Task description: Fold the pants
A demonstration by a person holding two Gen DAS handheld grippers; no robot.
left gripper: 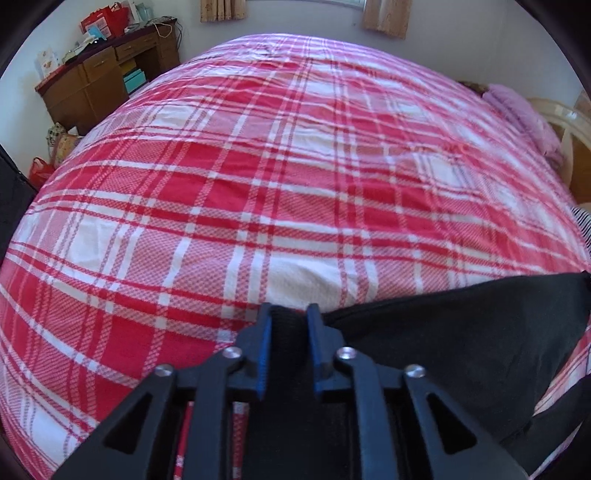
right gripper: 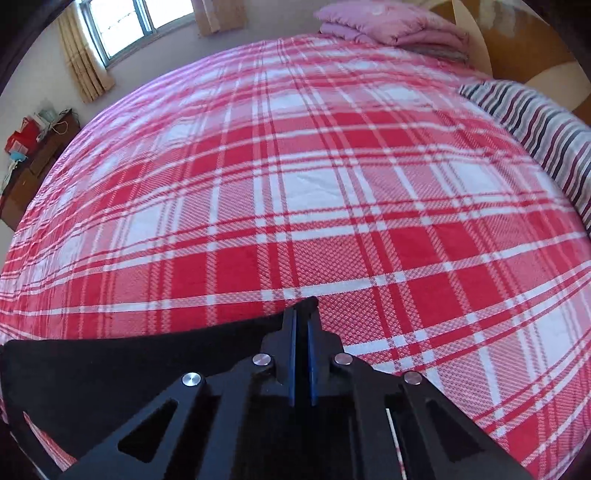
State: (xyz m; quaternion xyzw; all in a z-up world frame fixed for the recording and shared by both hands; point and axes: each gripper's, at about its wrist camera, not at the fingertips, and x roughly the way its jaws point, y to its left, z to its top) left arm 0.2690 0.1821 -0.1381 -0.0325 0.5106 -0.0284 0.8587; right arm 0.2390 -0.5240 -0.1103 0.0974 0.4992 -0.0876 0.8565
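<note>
Here, left gripper (left gripper: 290,314): jaws narrow, clamping black pants (left gripper: 461,332) edge.
Right gripper (right gripper: 303,308): jaws pinching pants' other corner.
Bedspread (left gripper: 258,166): plaid, open beyond.

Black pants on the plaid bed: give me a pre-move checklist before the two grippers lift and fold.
1. Left gripper pinches a thick bunch of the black pants: ok.
2. Right gripper closed on the pants' edge, cloth tip poking out: ok.
3. Fabric between the grips spread without twists: cannot tell, mostly hidden.
4. Plaid bedspread ahead free for laying down: ok.
5. Striped pillow and pink quilt clear of the path: ok.
</note>
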